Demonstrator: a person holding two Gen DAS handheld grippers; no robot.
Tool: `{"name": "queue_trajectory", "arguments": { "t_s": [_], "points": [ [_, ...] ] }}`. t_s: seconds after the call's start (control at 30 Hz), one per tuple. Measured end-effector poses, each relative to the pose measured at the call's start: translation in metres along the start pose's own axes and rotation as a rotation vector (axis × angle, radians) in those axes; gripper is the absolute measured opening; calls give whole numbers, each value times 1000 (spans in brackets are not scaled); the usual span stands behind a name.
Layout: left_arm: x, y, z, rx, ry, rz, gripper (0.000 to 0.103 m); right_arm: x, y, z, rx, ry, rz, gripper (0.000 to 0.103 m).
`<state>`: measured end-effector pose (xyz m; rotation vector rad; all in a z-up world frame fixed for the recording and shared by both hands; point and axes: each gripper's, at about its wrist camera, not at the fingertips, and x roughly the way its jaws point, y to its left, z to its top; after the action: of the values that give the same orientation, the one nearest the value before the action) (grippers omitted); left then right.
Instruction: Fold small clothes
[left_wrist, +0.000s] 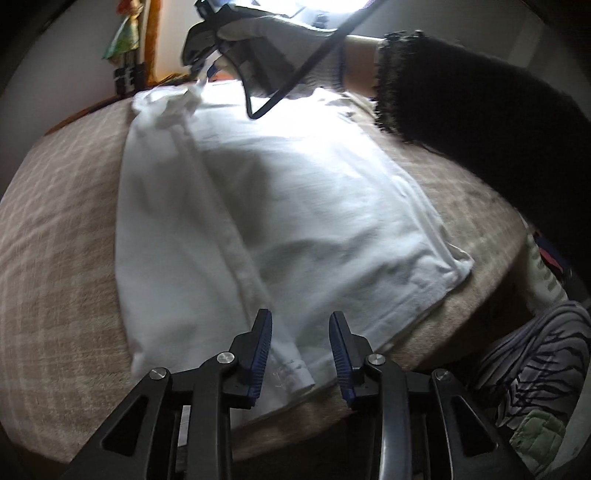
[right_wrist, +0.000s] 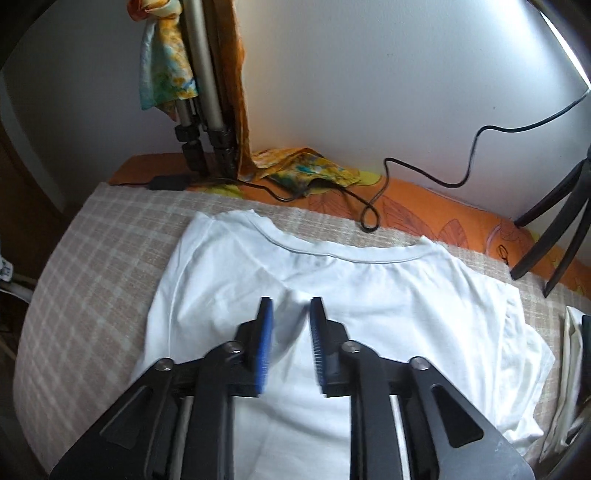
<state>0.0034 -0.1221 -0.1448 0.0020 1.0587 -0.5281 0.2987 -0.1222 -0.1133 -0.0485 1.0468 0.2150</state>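
Observation:
A white T-shirt (left_wrist: 266, 206) lies flat on the checked beige bed cover (left_wrist: 62, 236). My left gripper (left_wrist: 301, 321) is open and empty just above the shirt's near hem. In the left wrist view my right gripper (left_wrist: 201, 79) is at the shirt's far end, with a pinch of white cloth bunched at its tips. In the right wrist view the right gripper (right_wrist: 291, 306) hovers over the shirt (right_wrist: 369, 295) below the neckline (right_wrist: 332, 254), jaws apart with a ridge of cloth rising between them.
A tripod (right_wrist: 203, 110) with a coloured scarf (right_wrist: 162, 62) stands at the wall. A black cable (right_wrist: 424, 177) runs over an orange sheet (right_wrist: 424, 210). Another tripod's legs (right_wrist: 554, 229) stand at the right. Patterned bedding (left_wrist: 535, 369) lies past the bed's edge.

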Motion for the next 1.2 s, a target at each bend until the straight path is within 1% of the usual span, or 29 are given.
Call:
{"name": "queue_trajectory", "arguments": {
  "t_s": [0.03, 0.2, 0.3, 0.43, 0.5, 0.53, 0.57, 0.6, 0.63, 0.73, 0.9, 0.97, 1.07, 1.13, 1.2],
  "points": [
    [0, -3, -1, 12, -24, -3, 34, -7, -6, -2, 6, -14, 11, 29],
    [-2, -2, -4, 10, -39, 20, 34, -41, -39, -10, 54, -67, 41, 32],
    [-3, -5, -3, 10, -61, 40, 34, -70, -60, -17, 58, -92, 37, 32],
    [-1, -18, 3, 21, -85, 48, 34, -110, -95, -34, 94, -116, 54, 32],
    [-1, -28, 7, 35, -98, 43, 38, -123, -110, -43, 111, -116, 53, 33],
    [0, -36, 9, 44, -106, 32, 42, -132, -123, -51, 124, -116, 56, 34],
    [0, -42, 11, 53, -112, 23, 49, -136, -131, -56, 134, -114, 58, 39],
    [2, -50, 13, 65, -117, 10, 51, -140, -141, -63, 146, -115, 58, 44],
    [4, -60, 16, 82, -122, -3, 55, -146, -152, -71, 162, -118, 58, 46],
    [14, -88, 20, 141, -126, -32, 56, -154, -178, -90, 199, -111, 69, 46],
    [40, -127, 27, 205, -87, -88, 58, -158, -210, -113, 230, -91, 75, 47],
    [52, -141, 30, 223, -70, -103, 63, -159, -221, -122, 249, -88, 86, 47],
    [64, -157, 33, 247, -60, -101, 69, -154, -229, -130, 268, -79, 113, 47],
    [73, -166, 35, 256, -51, -82, 73, -148, -230, -134, 266, -70, 121, 47],
    [83, -172, 39, 248, -37, -66, 73, -139, -230, -136, 265, -58, 133, 47]
  ]
}}
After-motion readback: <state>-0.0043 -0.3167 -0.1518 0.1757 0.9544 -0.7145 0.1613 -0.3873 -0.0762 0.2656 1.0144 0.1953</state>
